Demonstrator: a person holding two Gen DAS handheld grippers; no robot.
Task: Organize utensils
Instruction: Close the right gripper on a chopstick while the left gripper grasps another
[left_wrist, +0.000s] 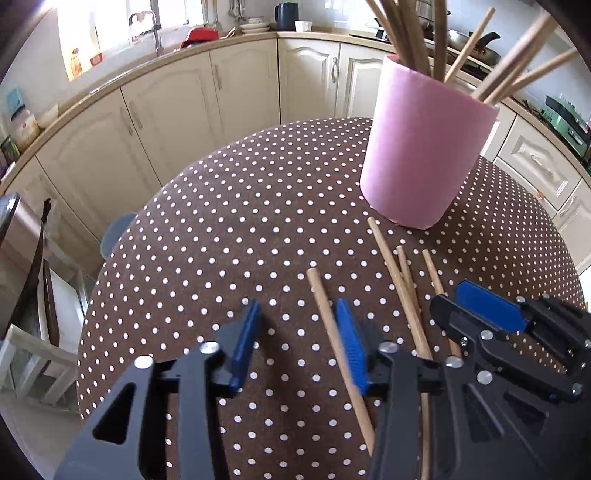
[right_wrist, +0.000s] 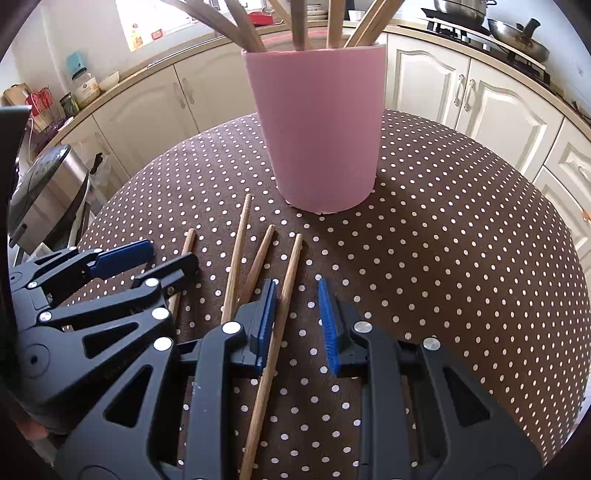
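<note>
1. I hold two grippers over a round table (left_wrist: 221, 229) with a brown, white-dotted cloth, both pointing steeply down at it.
2. A pink cup (right_wrist: 317, 129) stands upright on the cloth toward the far side, and a bundle of wooden sticks (right_wrist: 299, 22) fans out of its top.
3. Four loose chopsticks lie flat on the cloth on the near side of the cup, all running roughly toward it.
4. My left gripper (left_wrist: 301, 341) stands with its jaws partly apart, with nothing pressed between the blue pads.
5. The leftmost chopstick (left_wrist: 340, 354) lies just beside the inner face of that gripper's right pad; I cannot tell if it touches.
6. My right gripper (right_wrist: 297, 325) has its jaws narrowly apart.
7. The rightmost chopstick (right_wrist: 284, 310) lies between those jaws, close against the left pad and clear of the right pad, so it is not clamped.
8. The other two chopsticks (right_wrist: 240, 266) cross each other just left of my right gripper, between the two grippers.
9. In the right wrist view my left gripper sits at the left edge, over the leftmost chopstick.
10. Cream cabinets (left_wrist: 236, 96) curve behind the table.
</note>
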